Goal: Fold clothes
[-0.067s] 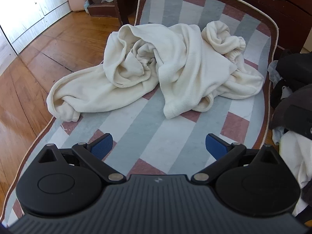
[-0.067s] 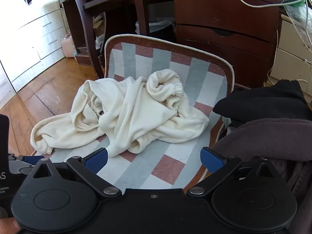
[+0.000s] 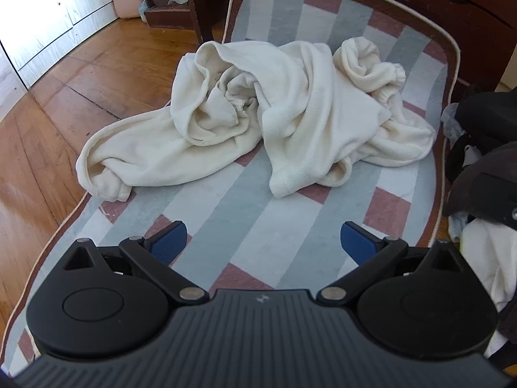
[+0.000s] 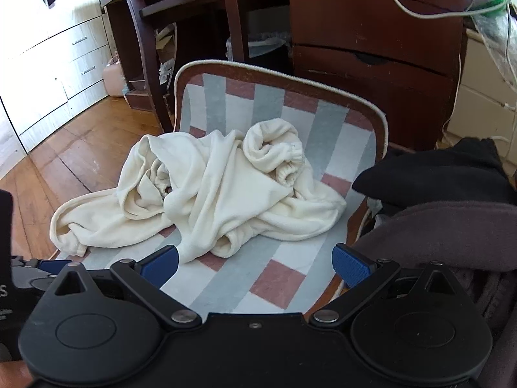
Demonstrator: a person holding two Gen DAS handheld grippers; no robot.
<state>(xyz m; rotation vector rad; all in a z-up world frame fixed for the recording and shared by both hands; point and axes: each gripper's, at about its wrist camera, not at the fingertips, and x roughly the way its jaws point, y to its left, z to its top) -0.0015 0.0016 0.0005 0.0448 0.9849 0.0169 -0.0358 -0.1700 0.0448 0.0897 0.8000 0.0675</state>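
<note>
I am looking down along my left gripper [image 3: 263, 242], and its jaws are standing wide apart with nothing between the blue pads [image 3: 169, 242], only bare rug beneath them. My right gripper [image 4: 257, 263] is sitting the same way, jaws spread wide and holding nothing, with a low fold of cloth reaching down close to its left-hand pad in that view. The thing I am meant to fold, a cream fleece garment [image 3: 258, 119], is lying crumpled in a heap on the checked rug [image 3: 245, 226], ahead of both grippers and apart from them. One long part of it is trailing off toward the left edge of the rug, its end lying over the rug's border beside the wooden floor [image 3: 42, 148]. A cuffed end with a gathered band [image 4: 290, 165] is curling up on the far right of the heap. To the right of the rug a pile of dark clothes [image 4: 446, 200] is lying, black on top of grey-brown. Beyond the rug I am seeing dark wooden furniture [image 4: 371, 32] with drawers, a white cable [image 4: 429, 14] draping across it, and a pale set of drawers [image 4: 48, 64] at the left.
</note>
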